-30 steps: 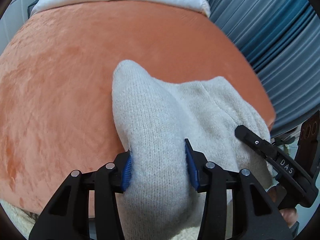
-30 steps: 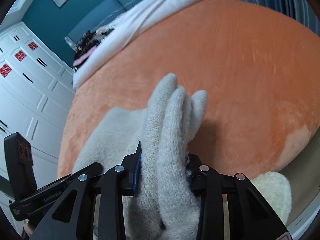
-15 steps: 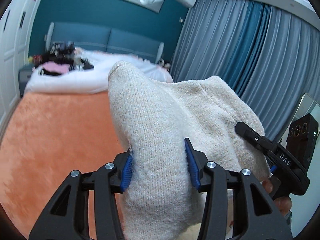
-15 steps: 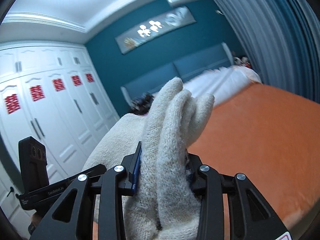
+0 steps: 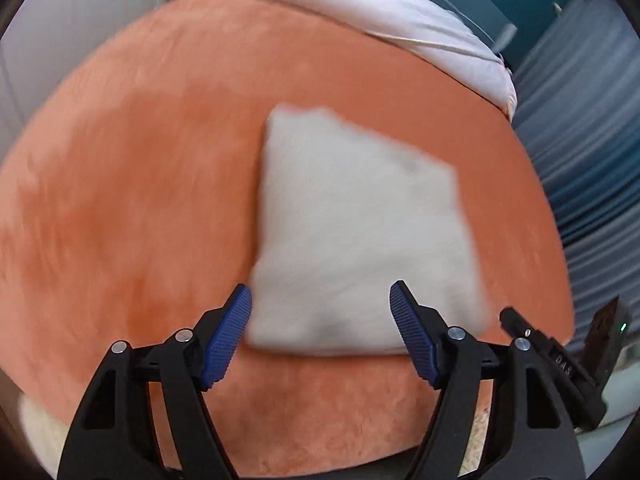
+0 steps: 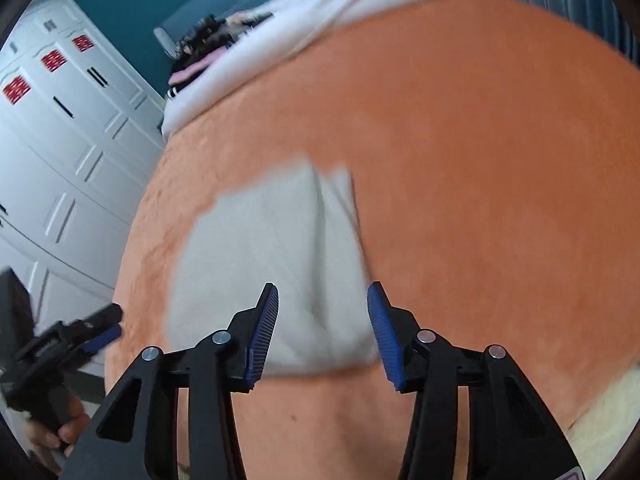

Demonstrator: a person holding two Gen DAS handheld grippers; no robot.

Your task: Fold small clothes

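Observation:
A small cream knit garment (image 5: pixel 360 240) lies flat on the orange plush blanket (image 5: pixel 140 200), folded into a rough rectangle. It also shows in the right wrist view (image 6: pixel 276 264). My left gripper (image 5: pixel 320 312) is open and empty, hovering over the garment's near edge. My right gripper (image 6: pixel 322 316) is open and empty too, above the garment's near right corner. The right gripper appears at the lower right of the left wrist view (image 5: pixel 560 364), and the left gripper at the lower left of the right wrist view (image 6: pixel 68 344). Both views are blurred by motion.
A white duvet (image 5: pixel 400 12) with a pile of clothes (image 6: pixel 208 44) lies at the far end of the bed. White wardrobe doors (image 6: pixel 60 140) stand on the left, blue-grey curtains (image 5: pixel 580 140) on the right. A cream fleece edge (image 6: pixel 608 416) hangs at the bed's near side.
Both grippers were shut on the cream garment and held it up in the air. Now both have opened and the garment lies flat on the blanket.

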